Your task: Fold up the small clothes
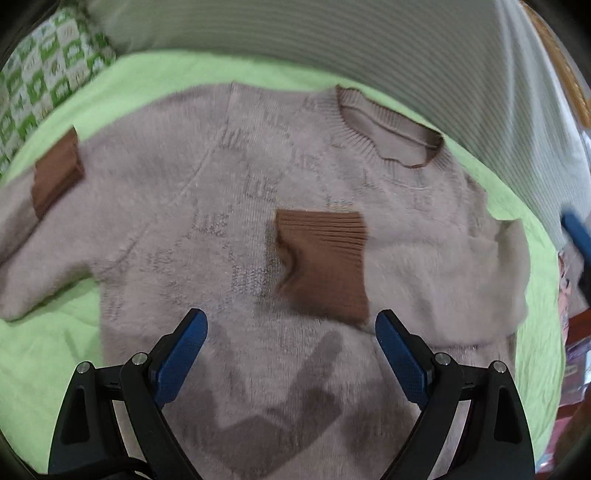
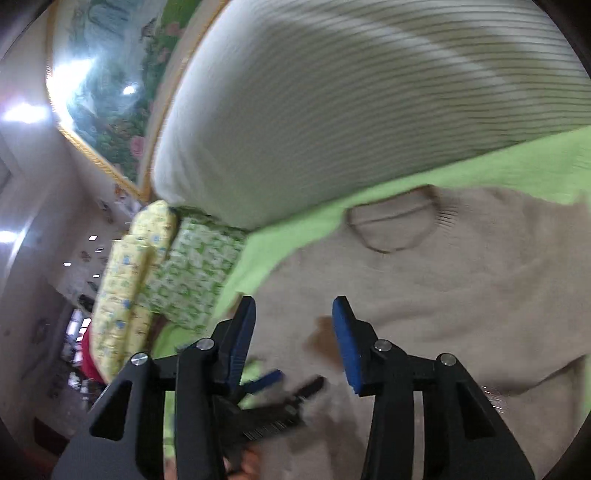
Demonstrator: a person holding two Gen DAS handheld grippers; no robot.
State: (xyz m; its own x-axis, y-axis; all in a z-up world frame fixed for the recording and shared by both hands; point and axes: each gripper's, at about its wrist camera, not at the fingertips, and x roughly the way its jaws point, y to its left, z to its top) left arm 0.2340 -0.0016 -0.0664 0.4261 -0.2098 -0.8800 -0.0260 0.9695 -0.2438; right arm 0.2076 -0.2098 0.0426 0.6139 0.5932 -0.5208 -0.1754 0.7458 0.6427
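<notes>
While the left gripper (image 1: 291,328) hangs above the lower body of the beige sweater (image 1: 229,206), its blue-padded fingers (image 1: 184,354) stand wide apart with nothing between them, and their shadow falls on the knit just below the tips. The sweater lies flat, front up, on a bed covered by a light green sheet (image 1: 155,70). Ahead of the fingers and slightly toward the right one, a brown ribbed cuff (image 1: 325,258) rests on the chest, its sleeve folded in across the body from the right side. Far off past the left finger, the other sleeve is spread outward, and its brown cuff (image 1: 55,170) lies near the edge of the sheet. The ribbed neckline (image 1: 388,129) sits beyond the right finger, close to a pale striped pillow (image 1: 332,33). A green-and-white patterned cushion (image 1: 44,66) lies far ahead of the left finger.

From the right wrist view, the right gripper (image 2: 293,314) is tilted over the sweater (image 2: 461,288), its fingers (image 2: 349,347) parted at a moderate width and gripping nothing. Below and between them the left gripper (image 2: 280,384) shows, blurred. The neckline (image 2: 391,229) lies ahead of the right finger, the striped pillow (image 2: 351,103) behind it.
</notes>
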